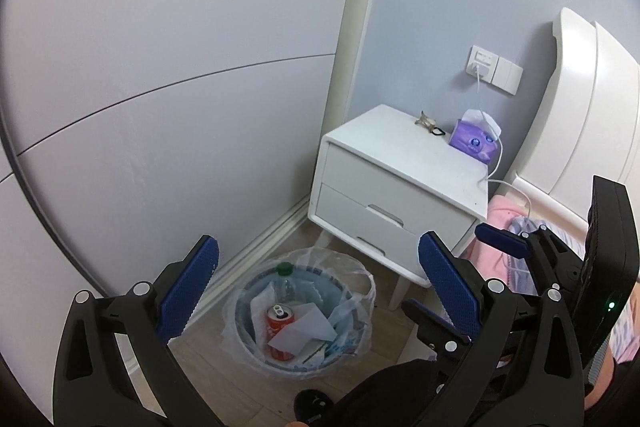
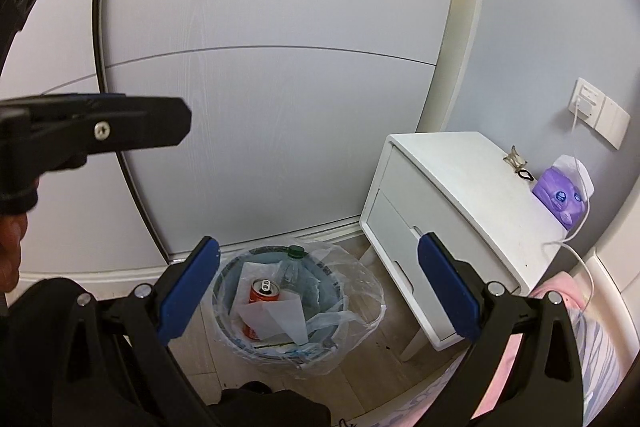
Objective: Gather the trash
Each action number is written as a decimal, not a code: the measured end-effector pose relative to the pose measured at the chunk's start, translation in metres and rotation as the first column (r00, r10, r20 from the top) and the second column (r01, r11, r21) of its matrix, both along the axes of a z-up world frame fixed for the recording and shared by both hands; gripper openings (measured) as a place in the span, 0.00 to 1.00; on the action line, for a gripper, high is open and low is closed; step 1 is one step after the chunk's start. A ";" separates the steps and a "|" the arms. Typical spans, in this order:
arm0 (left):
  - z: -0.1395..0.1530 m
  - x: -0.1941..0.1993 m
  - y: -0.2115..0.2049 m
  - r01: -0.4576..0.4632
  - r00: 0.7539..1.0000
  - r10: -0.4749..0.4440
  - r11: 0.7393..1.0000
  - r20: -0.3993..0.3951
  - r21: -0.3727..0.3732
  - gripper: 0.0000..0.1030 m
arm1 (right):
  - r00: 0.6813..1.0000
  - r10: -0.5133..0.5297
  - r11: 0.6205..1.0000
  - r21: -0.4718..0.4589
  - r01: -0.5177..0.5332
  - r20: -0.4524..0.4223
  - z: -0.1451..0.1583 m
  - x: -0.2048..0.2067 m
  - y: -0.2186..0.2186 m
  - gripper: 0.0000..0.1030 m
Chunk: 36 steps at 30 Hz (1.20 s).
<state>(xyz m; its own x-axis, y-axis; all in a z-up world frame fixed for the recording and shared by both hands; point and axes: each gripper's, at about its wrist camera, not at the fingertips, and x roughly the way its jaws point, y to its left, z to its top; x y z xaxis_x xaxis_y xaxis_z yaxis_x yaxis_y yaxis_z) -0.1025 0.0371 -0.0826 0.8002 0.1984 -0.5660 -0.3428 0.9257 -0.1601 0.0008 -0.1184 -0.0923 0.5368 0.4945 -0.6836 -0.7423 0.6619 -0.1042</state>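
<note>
A round trash bin (image 1: pixel 244 311) with a clear liner stands on the floor in the corner beside the nightstand. Inside it lie a red drink can (image 1: pixel 280 323), a clear bottle with a green cap (image 1: pixel 285 273) and white paper (image 1: pixel 306 331). My left gripper (image 1: pixel 318 267) hovers above the bin, open, nothing between its blue pads. My right gripper (image 2: pixel 318 267) is also open and empty above the bin (image 2: pixel 334 279), over the can (image 2: pixel 262 291), bottle (image 2: pixel 294 265) and paper (image 2: pixel 276 315). Its fingers (image 1: pixel 502 241) show at the right of the left wrist view.
A white two-drawer nightstand (image 1: pixel 400 179) stands right of the bin, with a purple tissue pack (image 1: pixel 474 139), a hair clip (image 1: pixel 424 119) and a white charging cable on top. A bed with pink bedding (image 2: pixel 560 307) lies at the right. Pale wardrobe panels (image 2: pixel 260 107) close off the back.
</note>
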 end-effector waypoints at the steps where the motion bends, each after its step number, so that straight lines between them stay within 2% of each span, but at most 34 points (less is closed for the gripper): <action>1: 0.002 -0.003 -0.001 -0.001 1.000 0.001 1.000 0.004 0.000 0.94 | 1.000 -0.004 1.000 0.007 0.004 0.000 0.003 -0.003 -0.001 0.94; 8: 0.011 -0.020 -0.011 -0.035 0.999 0.035 0.999 0.018 0.020 0.94 | 1.000 -0.009 0.999 0.035 0.009 0.013 0.018 -0.020 -0.004 0.94; 14: 0.015 -0.033 -0.015 -0.062 0.997 0.062 0.998 0.041 -0.001 0.94 | 1.000 -0.010 0.999 0.051 0.009 0.025 0.025 -0.033 -0.008 0.94; 26: 0.010 -0.048 -0.020 -0.117 0.991 0.116 0.993 0.062 0.024 0.94 | 0.999 -0.036 0.998 0.061 0.036 -0.006 0.014 -0.046 -0.011 0.94; 36: 0.002 -0.047 -0.015 -0.113 0.993 0.113 0.994 0.038 -0.010 0.94 | 0.998 -0.060 0.995 0.074 0.062 -0.031 0.008 -0.045 -0.015 0.94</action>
